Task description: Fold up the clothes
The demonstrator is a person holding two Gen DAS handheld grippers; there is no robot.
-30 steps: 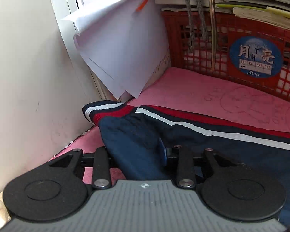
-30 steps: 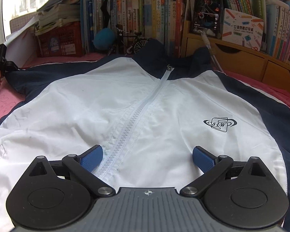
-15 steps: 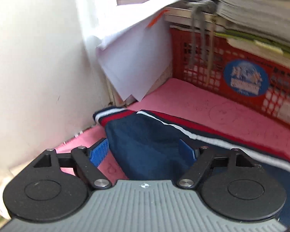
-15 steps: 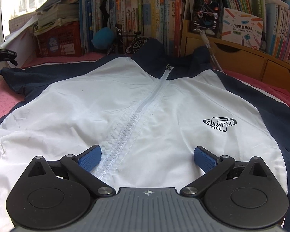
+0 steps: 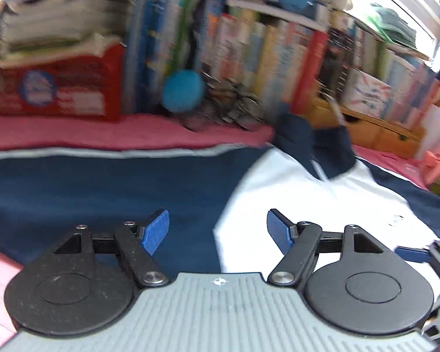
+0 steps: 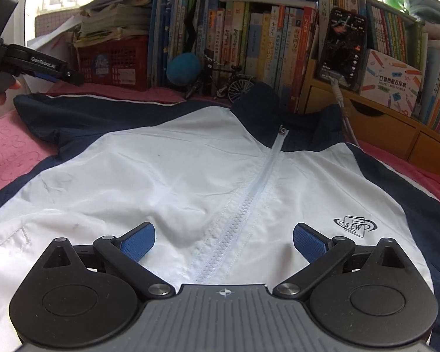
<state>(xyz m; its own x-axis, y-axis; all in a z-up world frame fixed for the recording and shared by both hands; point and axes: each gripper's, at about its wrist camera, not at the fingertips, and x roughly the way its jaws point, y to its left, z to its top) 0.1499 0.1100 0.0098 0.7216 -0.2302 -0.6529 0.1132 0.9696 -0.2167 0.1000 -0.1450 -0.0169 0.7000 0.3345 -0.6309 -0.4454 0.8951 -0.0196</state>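
Across the pink mat (image 6: 6, 152) your zip-up jacket (image 6: 190, 176) lies spread flat, front up, zipper (image 6: 249, 202) closed, its sleeves out to either side and no fold showing in either view. That fits a garment laid out ready for folding, or one opened out again, so I judge only that you are between grasps. Your right gripper (image 6: 222, 242) hovers low over the white chest panel with its jaws wide apart, astride the zipper and holding nothing. Your left gripper (image 5: 217, 228) is likewise spread and empty, above the seam where the navy sleeve (image 5: 102, 187) meets the white; its view is motion-blurred.
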